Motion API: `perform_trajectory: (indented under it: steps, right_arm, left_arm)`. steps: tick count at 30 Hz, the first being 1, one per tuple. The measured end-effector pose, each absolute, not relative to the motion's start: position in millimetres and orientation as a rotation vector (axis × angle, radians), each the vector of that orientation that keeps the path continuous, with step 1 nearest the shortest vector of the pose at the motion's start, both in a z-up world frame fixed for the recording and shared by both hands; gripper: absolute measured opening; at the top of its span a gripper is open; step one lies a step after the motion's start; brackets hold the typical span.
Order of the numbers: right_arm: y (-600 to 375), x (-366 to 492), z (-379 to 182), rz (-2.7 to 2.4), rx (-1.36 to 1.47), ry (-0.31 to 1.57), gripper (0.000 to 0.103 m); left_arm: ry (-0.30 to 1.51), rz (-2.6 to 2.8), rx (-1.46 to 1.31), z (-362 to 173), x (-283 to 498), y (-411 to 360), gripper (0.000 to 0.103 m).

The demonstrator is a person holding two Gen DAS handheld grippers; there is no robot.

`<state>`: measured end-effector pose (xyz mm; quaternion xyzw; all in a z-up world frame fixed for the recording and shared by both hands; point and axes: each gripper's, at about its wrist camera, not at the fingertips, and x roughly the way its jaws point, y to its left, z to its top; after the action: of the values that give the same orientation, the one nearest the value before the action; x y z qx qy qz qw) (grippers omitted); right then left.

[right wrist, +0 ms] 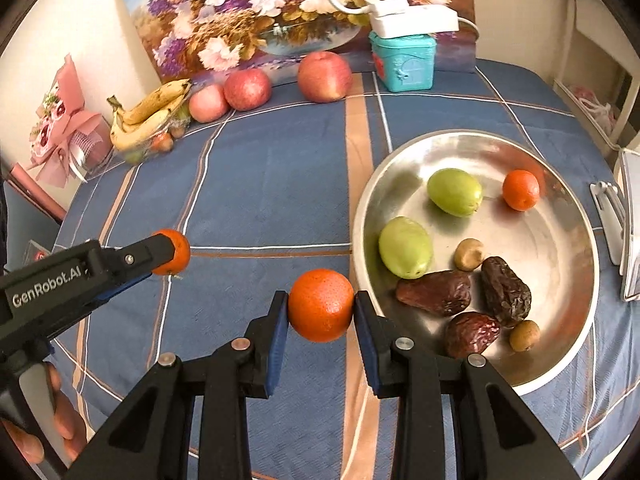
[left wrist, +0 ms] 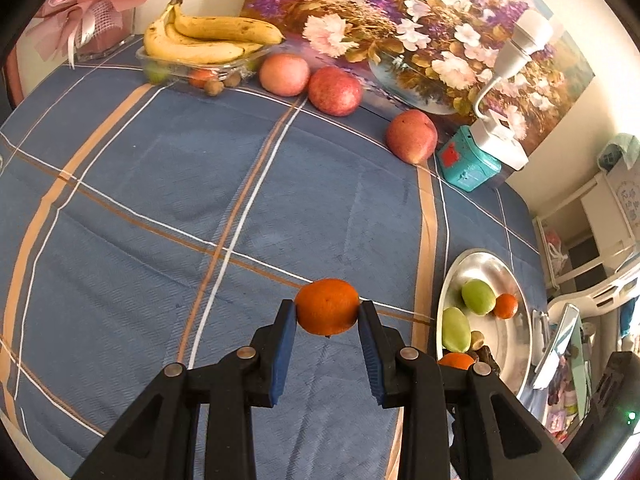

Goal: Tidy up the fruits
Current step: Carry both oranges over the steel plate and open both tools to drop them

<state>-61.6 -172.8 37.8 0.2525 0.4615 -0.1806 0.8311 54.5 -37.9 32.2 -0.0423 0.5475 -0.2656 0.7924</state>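
My metal dish (right wrist: 560,364) sits on the right side of the bench (right wrist: 272,184), and in it I count two green fruits (right wrist: 454,192), one small orange (right wrist: 520,190), three dark wrinkled dates (right wrist: 505,291) and two little brown round ones (right wrist: 468,255). Far back by the flower painting (right wrist: 256,12), a clear glass tray (left wrist: 192,66) carries a bunch of bananas (left wrist: 208,38) over some small fruits I can't name (too blurred under the glass), with three apples (left wrist: 335,91) loose on the cloth beside it.

My left tool (left wrist: 327,312) is clamped on a small orange (left wrist: 327,306), held above the blue checked cloth, left of the dish. My right tool (right wrist: 321,306) is clamped on a second orange (right wrist: 321,305), just beside the dish's near rim. Both are near-round, so no long axis; the left one's stem end points down.
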Motion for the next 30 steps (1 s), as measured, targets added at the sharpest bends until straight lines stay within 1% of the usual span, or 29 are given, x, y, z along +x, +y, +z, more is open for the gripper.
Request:
perform_trajectory:
  steps: [8, 14, 24, 30]
  right_arm:
    - [-220.5, -87.4, 38.9, -0.507, 0.620, 0.942, 0.034]
    - [-252.4, -111.0, 30.6, -0.585, 0.714, 0.933, 0.034]
    - [-255.4, -112.9, 28.8, -0.576, 0.738, 0.932, 0.034]
    - [-254.6, -111.4, 28.4, -0.572, 0.735, 0.937, 0.034]
  left_arm:
    - [1.144, -0.630, -0.032, 39.9, 41.0, -59.6, 0.034]
    - [1.179, -0.635, -0.019, 27.0, 42.3, -70.2, 0.034]
    - [1.187, -0.532, -0.116, 1.2, 78.0, -46.9, 0.035]
    - [1.221, -0.537, -0.115, -17.1, 85.7, -53.0, 0.035]
